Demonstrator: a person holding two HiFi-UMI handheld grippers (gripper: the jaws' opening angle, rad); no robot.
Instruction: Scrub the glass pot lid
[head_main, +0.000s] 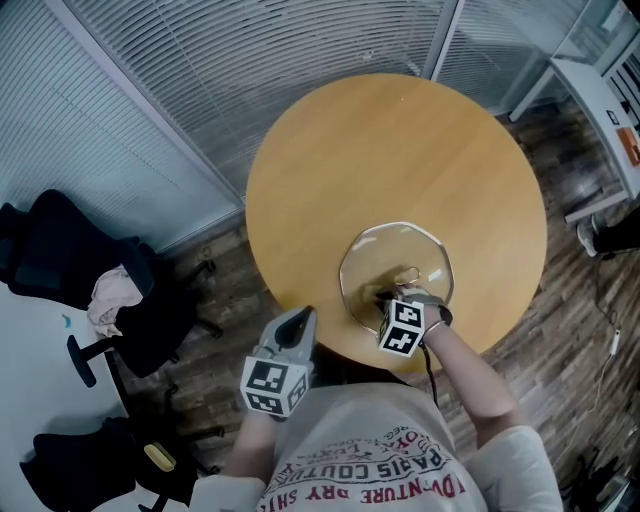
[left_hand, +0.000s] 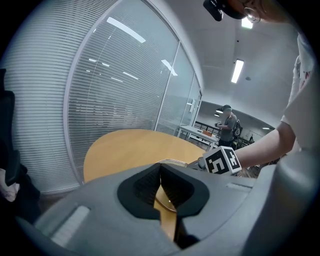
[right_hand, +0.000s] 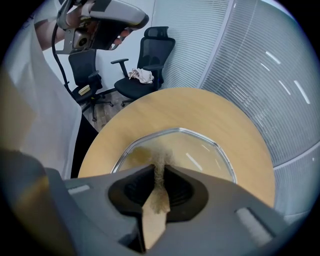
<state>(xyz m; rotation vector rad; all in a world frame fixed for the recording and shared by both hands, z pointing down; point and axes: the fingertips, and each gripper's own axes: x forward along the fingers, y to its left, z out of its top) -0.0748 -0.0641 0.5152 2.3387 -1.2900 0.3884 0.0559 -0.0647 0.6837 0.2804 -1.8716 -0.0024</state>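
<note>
I am holding the left gripper back beyond the round wooden table's near edge, its jaws pressed together on nothing, probably to keep it clear of the scrubbing. I am working with the right gripper, clamped on a tan scouring pad. The pad seems to be pressing on the glass pot lid, which is lying flat just beneath and ahead of those jaws.

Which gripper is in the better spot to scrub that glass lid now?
The right gripper: it is shut on a brown scrubbing pad touching the glass lid. The left gripper is shut, empty, away from the lid.
</note>
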